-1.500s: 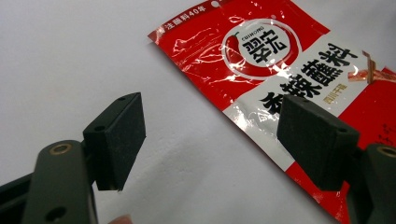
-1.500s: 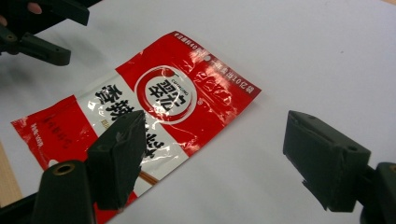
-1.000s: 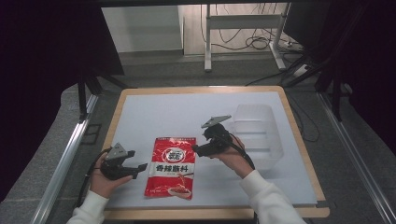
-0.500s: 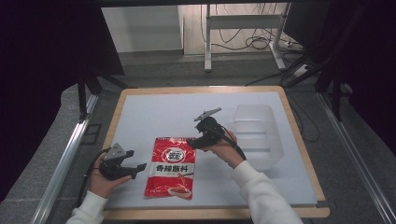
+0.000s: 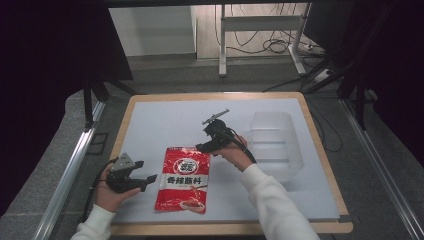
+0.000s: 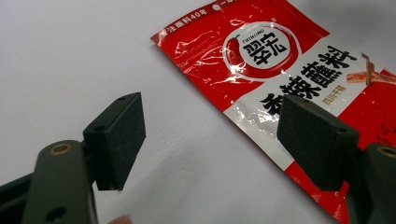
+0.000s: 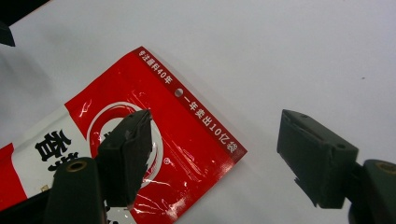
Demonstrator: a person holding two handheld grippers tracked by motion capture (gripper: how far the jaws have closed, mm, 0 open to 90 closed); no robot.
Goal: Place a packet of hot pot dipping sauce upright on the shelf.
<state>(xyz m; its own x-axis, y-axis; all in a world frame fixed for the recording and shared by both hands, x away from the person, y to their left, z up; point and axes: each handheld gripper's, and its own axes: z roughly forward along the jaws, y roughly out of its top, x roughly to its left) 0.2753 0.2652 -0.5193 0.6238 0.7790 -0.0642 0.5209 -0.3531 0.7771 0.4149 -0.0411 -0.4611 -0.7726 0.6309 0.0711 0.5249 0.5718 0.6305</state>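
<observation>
White tabletop (image 5: 165, 120) framed in wood fills my overhead feed, with dark floor and a desk frame beyond. From above I see a red sauce packet (image 5: 183, 179) lying flat near the front edge and a clear plastic bin (image 5: 277, 145) to its right, which neither gripper camera picks up. My left gripper (image 5: 145, 181) sits just left of the packet, jaws apart. My right gripper (image 5: 200, 147) hovers at the packet's top right corner, jaws apart too. Its own camera reads the hang hole (image 7: 178, 93) and small print that the overhead feed blurs.
</observation>
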